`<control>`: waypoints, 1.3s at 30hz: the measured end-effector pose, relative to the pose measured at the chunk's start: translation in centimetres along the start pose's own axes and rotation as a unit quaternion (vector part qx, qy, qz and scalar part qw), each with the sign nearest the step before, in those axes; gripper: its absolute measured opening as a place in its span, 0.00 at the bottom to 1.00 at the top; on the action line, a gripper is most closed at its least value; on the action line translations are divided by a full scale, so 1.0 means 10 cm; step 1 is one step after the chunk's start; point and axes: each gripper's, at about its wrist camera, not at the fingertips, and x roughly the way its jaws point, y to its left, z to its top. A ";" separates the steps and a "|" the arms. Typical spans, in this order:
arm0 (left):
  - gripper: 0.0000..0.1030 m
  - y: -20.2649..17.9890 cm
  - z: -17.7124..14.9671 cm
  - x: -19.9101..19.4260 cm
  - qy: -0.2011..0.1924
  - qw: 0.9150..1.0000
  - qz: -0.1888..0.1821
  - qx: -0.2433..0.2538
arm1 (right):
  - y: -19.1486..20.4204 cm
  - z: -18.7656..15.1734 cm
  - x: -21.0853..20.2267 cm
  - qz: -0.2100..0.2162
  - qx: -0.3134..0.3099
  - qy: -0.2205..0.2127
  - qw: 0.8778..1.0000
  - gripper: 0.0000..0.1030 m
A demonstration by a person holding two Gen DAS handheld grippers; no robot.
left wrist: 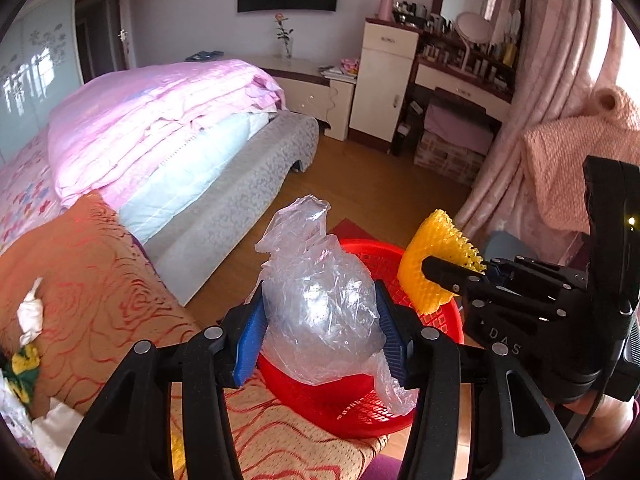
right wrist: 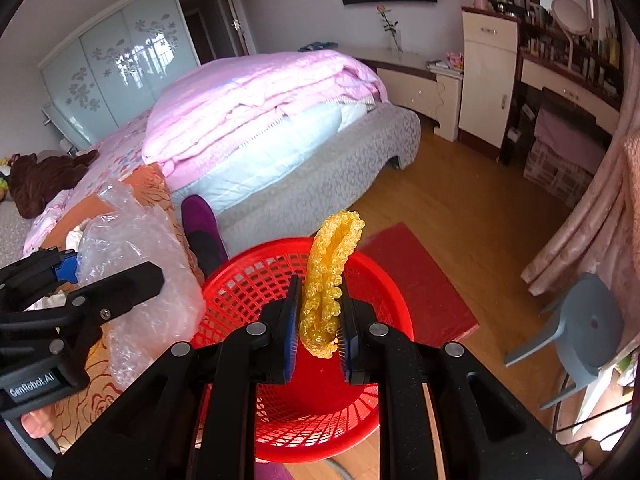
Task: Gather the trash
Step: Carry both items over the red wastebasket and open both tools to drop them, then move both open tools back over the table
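A crumpled clear plastic bag (left wrist: pixel 320 300) sits between the blue pads of my left gripper (left wrist: pixel 320 304), which is shut on it. The bag hangs over the near side of a red mesh basket (left wrist: pixel 352 404) that stands on the floor beside the bed. My right gripper (right wrist: pixel 319 292) is shut on a yellow foam net (right wrist: pixel 328 280), held upright above the basket (right wrist: pixel 320 432). In the left wrist view the right gripper (left wrist: pixel 436 272) and the net (left wrist: pixel 432 248) are over the basket's right rim. From the right wrist, the left gripper (right wrist: pixel 114 270) and its bag (right wrist: pixel 144 248) are left of the basket.
An orange rose-patterned blanket (left wrist: pixel 100 280) covers the bed edge and carries a white tissue (left wrist: pixel 30 316) and other scraps at the far left. A pink quilt (right wrist: pixel 260 104) lies behind. A red mat (right wrist: pixel 420 280), a grey-blue stool (right wrist: pixel 580 328) and curtains (right wrist: pixel 592 208) are on the right.
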 end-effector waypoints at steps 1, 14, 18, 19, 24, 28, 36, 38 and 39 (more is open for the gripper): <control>0.50 -0.01 -0.01 0.03 0.003 1.000 -0.001 0.000 | 0.00 0.00 0.01 0.000 0.000 0.002 1.000 0.18; 0.72 0.11 0.01 -0.04 -0.006 1.000 0.002 -0.025 | -0.08 -0.03 0.05 -0.010 0.015 0.007 1.000 0.56; 0.72 0.13 -0.02 -0.14 -0.017 0.999 0.011 -0.025 | -0.07 -0.02 0.00 -0.014 0.014 -0.002 1.000 0.57; 0.72 0.13 -0.04 -0.16 -0.019 0.999 0.013 -0.025 | -0.06 -0.02 -0.01 -0.016 0.012 -0.005 1.000 0.57; 0.72 0.21 -0.11 -0.30 -0.035 0.998 0.025 -0.041 | 0.00 -0.03 -0.11 -0.027 0.002 -0.025 0.999 0.58; 0.73 0.31 -0.20 -0.47 -0.050 0.996 0.045 -0.055 | 0.04 -0.04 -0.20 -0.034 0.000 -0.044 0.998 0.67; 0.75 0.57 -0.49 -0.82 -0.066 0.990 0.085 -0.088 | 0.35 -0.08 -0.32 -0.013 -0.033 -0.065 0.997 0.72; 0.75 0.63 -0.55 -0.88 -0.067 0.989 0.092 -0.094 | 0.46 -0.11 -0.34 -0.004 -0.046 -0.065 0.997 0.72; 0.75 0.66 -0.59 -0.93 -0.068 0.988 0.099 -0.097 | 0.52 -0.12 -0.35 0.001 -0.051 -0.065 0.997 0.72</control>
